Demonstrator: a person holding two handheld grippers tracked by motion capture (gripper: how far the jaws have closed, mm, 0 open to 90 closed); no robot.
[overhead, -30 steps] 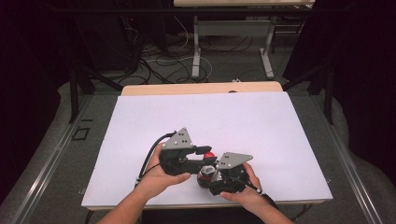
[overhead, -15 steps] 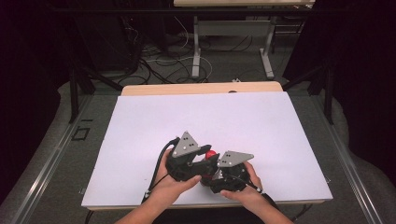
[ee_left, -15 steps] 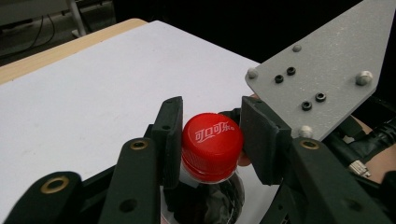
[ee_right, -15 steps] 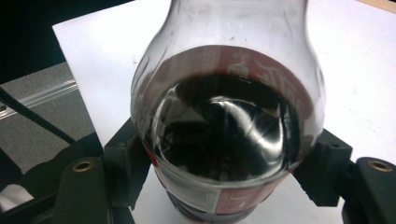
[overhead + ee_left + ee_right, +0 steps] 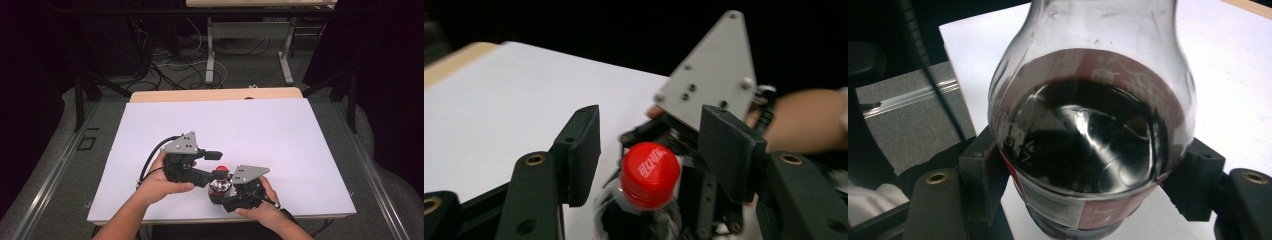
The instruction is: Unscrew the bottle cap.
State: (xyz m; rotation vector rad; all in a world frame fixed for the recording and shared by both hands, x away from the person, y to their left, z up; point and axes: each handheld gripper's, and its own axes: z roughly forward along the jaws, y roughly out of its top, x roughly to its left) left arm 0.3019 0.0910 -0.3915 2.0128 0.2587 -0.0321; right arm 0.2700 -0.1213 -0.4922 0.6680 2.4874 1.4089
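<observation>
A clear bottle of dark cola (image 5: 1088, 125) with a red cap (image 5: 650, 173) stands upright on the white table top (image 5: 225, 130) near its front edge. My right gripper (image 5: 1088, 175) is shut on the bottle's body, one pad on each side; from above it (image 5: 220, 192) reaches in from the right. My left gripper (image 5: 654, 137) is at cap height (image 5: 214, 167), coming from the left. Its jaws have just been opening, and the cap sits between them with a gap on both sides. The red cap (image 5: 220, 170) shows between the two grippers.
The white sheet covers a wooden table whose far edge (image 5: 215, 95) shows as a tan strip. Behind it, cables and metal table legs (image 5: 210, 55) lie on the dark floor. The right gripper's grey plate (image 5: 714, 85) and a hand (image 5: 804, 120) sit just behind the cap.
The left gripper's jaws have spread apart off the cap, and the gripper has drawn back a little to the left. The right gripper and the bottle have stayed put.
</observation>
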